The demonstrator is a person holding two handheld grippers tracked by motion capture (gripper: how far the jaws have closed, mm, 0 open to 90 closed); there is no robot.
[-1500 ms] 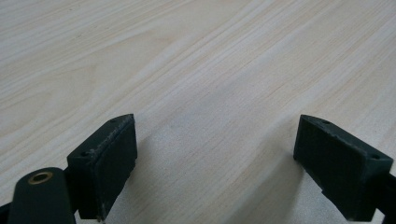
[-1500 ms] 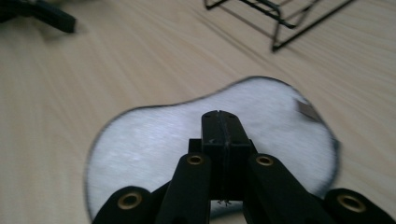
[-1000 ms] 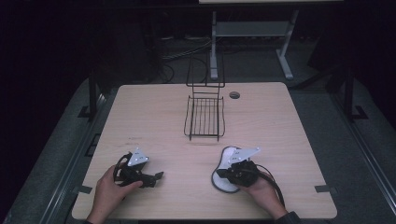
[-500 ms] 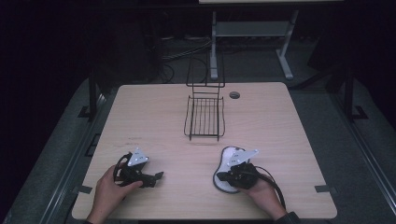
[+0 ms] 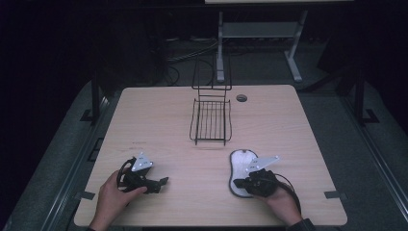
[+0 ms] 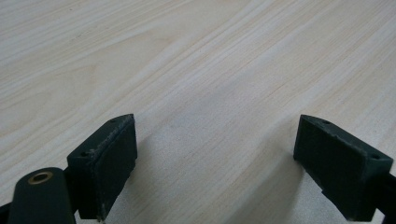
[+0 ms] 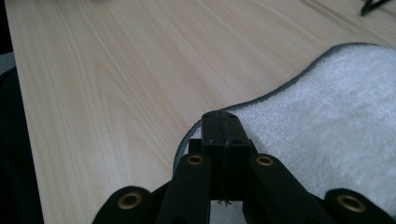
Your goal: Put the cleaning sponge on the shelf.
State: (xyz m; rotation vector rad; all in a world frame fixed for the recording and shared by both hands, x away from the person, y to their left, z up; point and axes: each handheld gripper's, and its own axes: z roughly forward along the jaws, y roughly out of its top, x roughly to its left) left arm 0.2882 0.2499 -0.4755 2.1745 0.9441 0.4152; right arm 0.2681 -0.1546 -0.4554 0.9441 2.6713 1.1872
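Shifted slightly since the earlier frame, the right gripper point(image 5: 240, 183) rests with jaws closed, apparently pinching the near edge of the insole point(image 5: 240, 166), whose long axis points toward the wire basket point(image 5: 210, 120); the left gripper point(image 5: 161, 182) lies open, well apart.

wire basket point(image 5: 210, 121) mid-table point(image 5: 288, 125); insole point(image 5: 240, 166) just before it, slightly right.

R gripper point(image 5: 239, 183) on white insole point(image 5: 240, 168) – L gripper point(image 5: 161, 183) apart.

Pale wooden table point(image 5: 288, 125) in dark room, grey floor point(image 5: 370, 159).
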